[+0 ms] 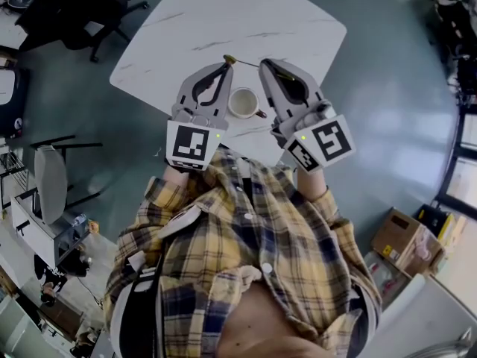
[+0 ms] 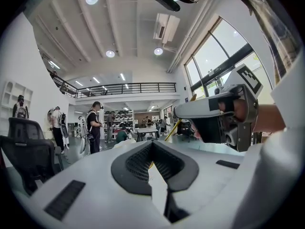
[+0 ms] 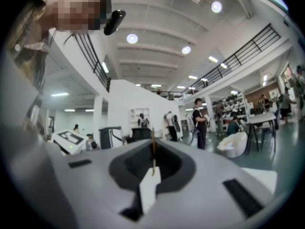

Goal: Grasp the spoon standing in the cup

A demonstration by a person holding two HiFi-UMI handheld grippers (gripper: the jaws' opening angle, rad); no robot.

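I hold my left gripper (image 1: 225, 66) level above the table (image 1: 201, 21), its jaws pressed together on one end of the spoon (image 1: 246, 63). The spoon hangs over the cup (image 1: 243, 103), clear of it. My right gripper (image 1: 265, 65), also level, pinches its other end.

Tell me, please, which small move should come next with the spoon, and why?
Probably open the left tongs slightly. The spoon is already out of the cup and stretched between both shut tongs, one at each end, so the right tongs alone could likely carry it.
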